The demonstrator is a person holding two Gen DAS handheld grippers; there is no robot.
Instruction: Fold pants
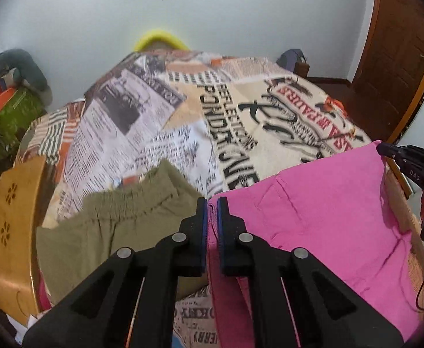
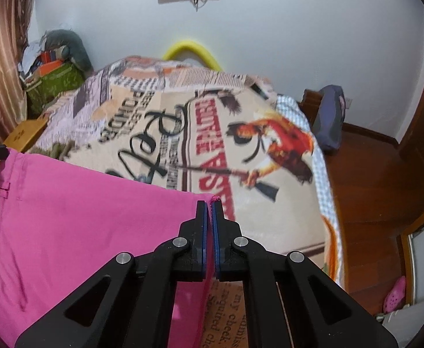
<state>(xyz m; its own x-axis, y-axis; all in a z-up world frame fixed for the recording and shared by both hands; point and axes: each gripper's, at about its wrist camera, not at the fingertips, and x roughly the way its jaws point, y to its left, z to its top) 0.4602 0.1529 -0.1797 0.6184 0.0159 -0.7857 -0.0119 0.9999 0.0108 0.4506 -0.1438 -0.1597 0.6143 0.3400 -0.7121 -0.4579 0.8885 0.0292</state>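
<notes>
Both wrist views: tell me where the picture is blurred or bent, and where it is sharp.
Left wrist view: left gripper is sharp, the bedspread print is smeared, the door bows with the lens, corners go black. Right wrist view: right gripper and pink pants are crisp, the far bedspread lettering is soft, the walls curve.

The pants (image 1: 322,217) are bright pink, with pink stitching and a pink button in the right wrist view. Beside them lies an olive-green garment (image 1: 119,217). The bedspread (image 1: 188,121) is a newspaper collage — cream, white and tan, with black lettering, red headline type and an orange-red figure. Both grippers (image 1: 212,203) are black with blue pads. The wall (image 1: 240,14) is pale grey-white; the door (image 1: 397,43) is reddish brown.
</notes>
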